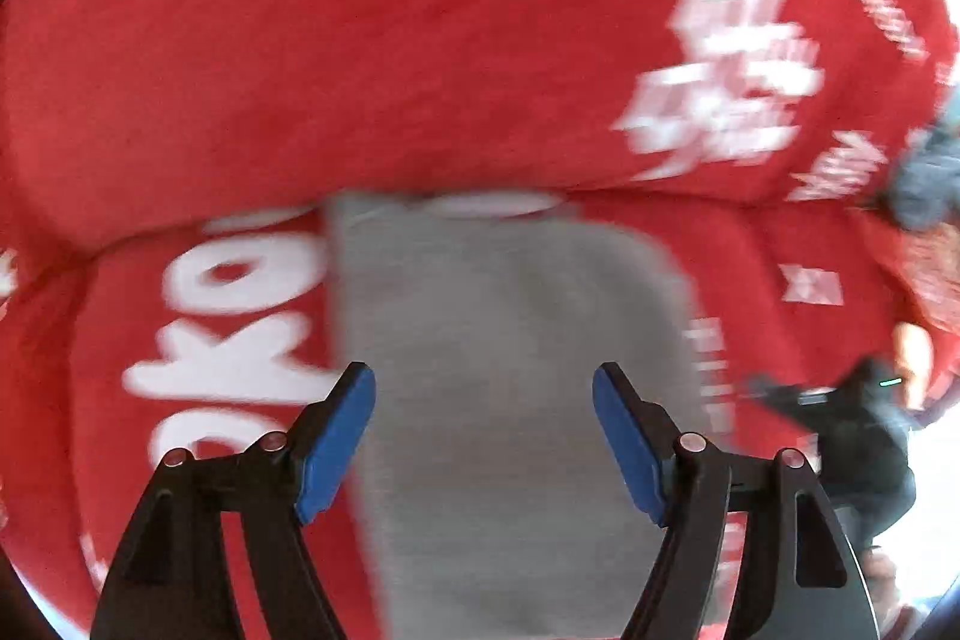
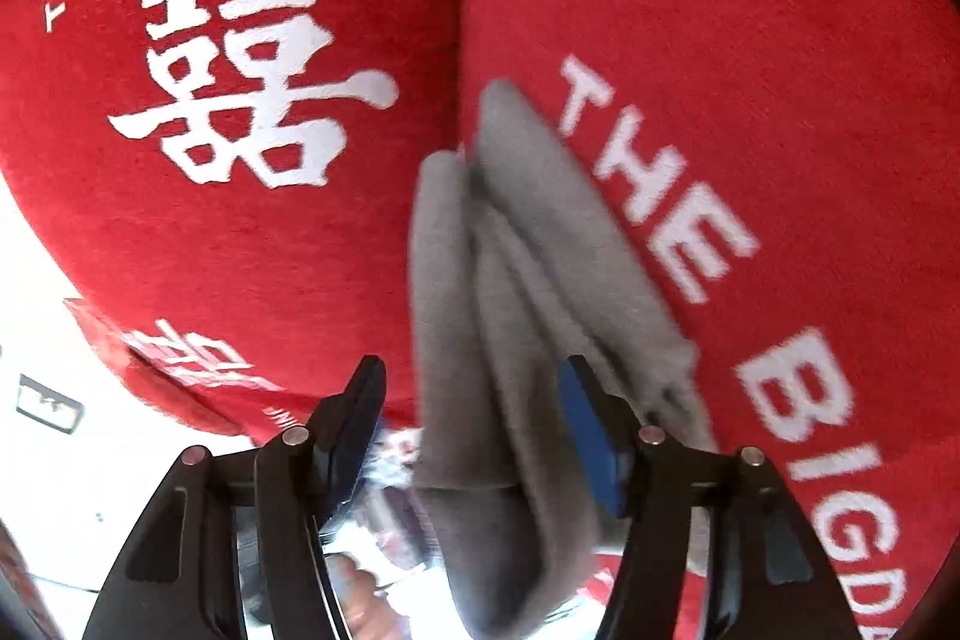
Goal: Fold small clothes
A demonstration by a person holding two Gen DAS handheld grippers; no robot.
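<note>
Both tools stand apart: the left tool (image 1: 483,436) hovers over the folded grey garment (image 1: 510,340) lying on the red bedspread (image 1: 360,40); the right tool (image 2: 474,424), at 4 o'clock, straddles its edge unclamped, likely releasing it.

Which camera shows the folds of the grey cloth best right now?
The right wrist view: the grey cloth shows its stacked layers edge-on, lying between the open right gripper fingers. The left wrist view shows only its flat, blurred top.
</note>
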